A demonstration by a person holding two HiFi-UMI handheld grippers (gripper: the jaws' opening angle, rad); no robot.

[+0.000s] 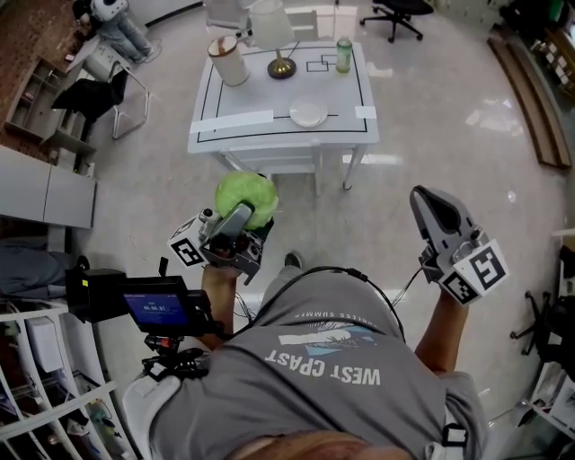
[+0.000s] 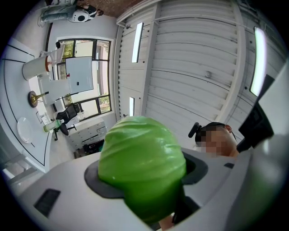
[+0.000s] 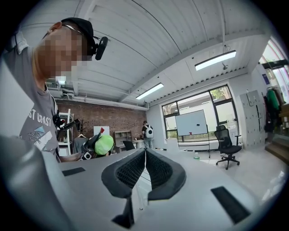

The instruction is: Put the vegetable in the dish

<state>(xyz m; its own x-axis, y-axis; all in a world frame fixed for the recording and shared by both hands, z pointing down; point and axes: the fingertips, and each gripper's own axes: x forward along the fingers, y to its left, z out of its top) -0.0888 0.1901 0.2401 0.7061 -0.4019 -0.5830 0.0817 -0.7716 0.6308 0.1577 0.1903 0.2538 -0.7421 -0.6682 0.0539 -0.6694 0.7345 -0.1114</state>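
Cabbage (image 1: 244, 199) clamped in the left gripper (image 1: 241, 214), not yet at the table.
In the head view it sits pinched between the left gripper's spread jaws, over the floor (image 1: 162, 180) and short of the white table (image 1: 225, 126). The empty white dish (image 1: 308, 114) lies near the table's near edge, toward one o'clock from the cabbage. The right gripper (image 1: 428, 199), at three o'clock from it, has its jaws pressed together on nothing.

A white surface (image 1: 260, 94) carries a lidded canister (image 1: 228, 61) at far left, a brass stand (image 1: 281, 66) and a green bottle (image 1: 343, 56) to its right; beyond, a black office chair (image 1: 398, 13).
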